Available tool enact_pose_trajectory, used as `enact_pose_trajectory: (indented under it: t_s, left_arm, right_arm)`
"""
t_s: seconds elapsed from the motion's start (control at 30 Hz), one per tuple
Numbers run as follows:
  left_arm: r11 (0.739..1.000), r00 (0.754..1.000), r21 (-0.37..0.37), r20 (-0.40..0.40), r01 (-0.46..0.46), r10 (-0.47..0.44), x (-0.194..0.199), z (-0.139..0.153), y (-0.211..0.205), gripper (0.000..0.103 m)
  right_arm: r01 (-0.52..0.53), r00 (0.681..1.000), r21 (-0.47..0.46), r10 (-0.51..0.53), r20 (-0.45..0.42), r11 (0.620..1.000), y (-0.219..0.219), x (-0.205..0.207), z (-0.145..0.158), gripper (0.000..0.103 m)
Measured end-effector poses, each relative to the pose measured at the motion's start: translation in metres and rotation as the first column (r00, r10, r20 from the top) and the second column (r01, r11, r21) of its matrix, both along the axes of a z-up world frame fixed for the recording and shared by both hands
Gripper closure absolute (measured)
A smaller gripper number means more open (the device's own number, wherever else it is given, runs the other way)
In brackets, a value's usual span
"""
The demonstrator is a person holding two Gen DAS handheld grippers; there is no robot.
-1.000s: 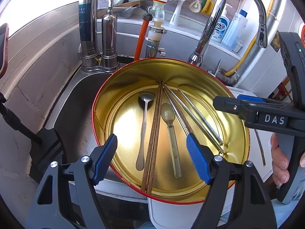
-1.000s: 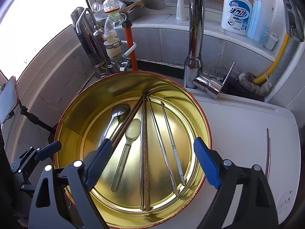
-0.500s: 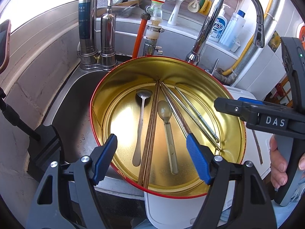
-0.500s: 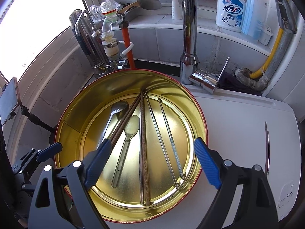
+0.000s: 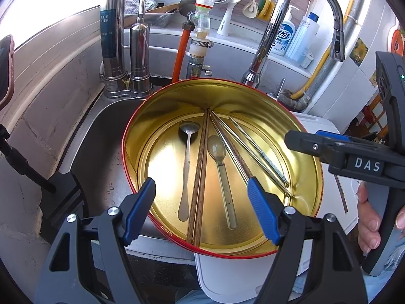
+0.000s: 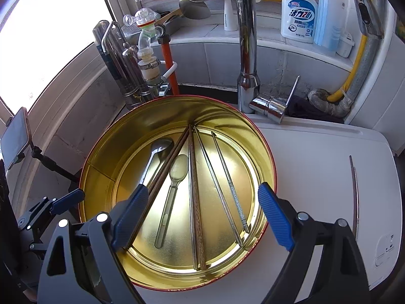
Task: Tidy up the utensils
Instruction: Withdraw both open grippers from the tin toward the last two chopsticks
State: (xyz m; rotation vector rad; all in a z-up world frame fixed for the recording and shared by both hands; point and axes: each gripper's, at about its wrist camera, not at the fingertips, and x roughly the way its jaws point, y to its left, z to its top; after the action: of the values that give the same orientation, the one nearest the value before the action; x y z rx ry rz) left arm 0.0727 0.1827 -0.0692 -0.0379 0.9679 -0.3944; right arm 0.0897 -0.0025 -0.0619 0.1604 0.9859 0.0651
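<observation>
1. Two spoons (image 5: pixel 187 169), wood chopsticks (image 5: pixel 200 177) and metal chopsticks (image 5: pixel 258 154) lie fanned on the floor of the gold tin (image 5: pixel 162 106), tips meeting at its far wall.
2. Left gripper (image 5: pixel 202 207) & right gripper (image 6: pixel 202 217): both spread wide, nothing pinched, above tin's near rim.

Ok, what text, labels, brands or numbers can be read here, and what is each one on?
"DAS": on the right gripper, seen in the left wrist view.
"TER / FIER": partial lettering on the tall steel filter canister.
"28" and "24": on the white soap pump bottle; its other label print is too small to read.
Print on the white standing handle: too blurred.
</observation>
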Motion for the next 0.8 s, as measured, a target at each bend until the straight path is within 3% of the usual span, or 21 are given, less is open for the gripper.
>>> enact_pose_trajectory:
  t_s: [0.27,0.43,0.63,0.73,0.8]
  left_arm:
    - [0.999,0.997,-0.035,0.075,-0.033,0.035,-0.006,0.016,0.000,0.029]
    - [0.997,0.989,-0.026,0.126,-0.073,0.076,-0.014,0.027,-0.020,0.026]
    - [0.998,0.989,-0.057,0.141,-0.035,0.043,-0.031,0.035,-0.077,0.025]
    - [0.995,0.990,-0.094,0.140,0.023,-0.010,-0.042,0.038,-0.110,0.021]
    - [0.995,0.989,-0.076,0.140,0.061,-0.050,-0.048,0.036,-0.134,0.021]
  right_arm:
    - [-0.009,0.999,0.021,0.008,0.042,1.000,-0.008,-0.014,0.007,0.014]
    - [-0.008,0.996,0.036,0.005,0.092,0.999,-0.036,-0.030,0.016,0.014]
    - [0.020,0.989,0.030,-0.024,0.146,0.999,-0.099,-0.065,0.021,0.013]
    - [0.082,0.985,0.023,-0.085,0.149,0.996,-0.146,-0.086,0.018,0.012]
    - [0.132,0.982,0.026,-0.134,0.132,0.991,-0.178,-0.098,0.010,0.012]
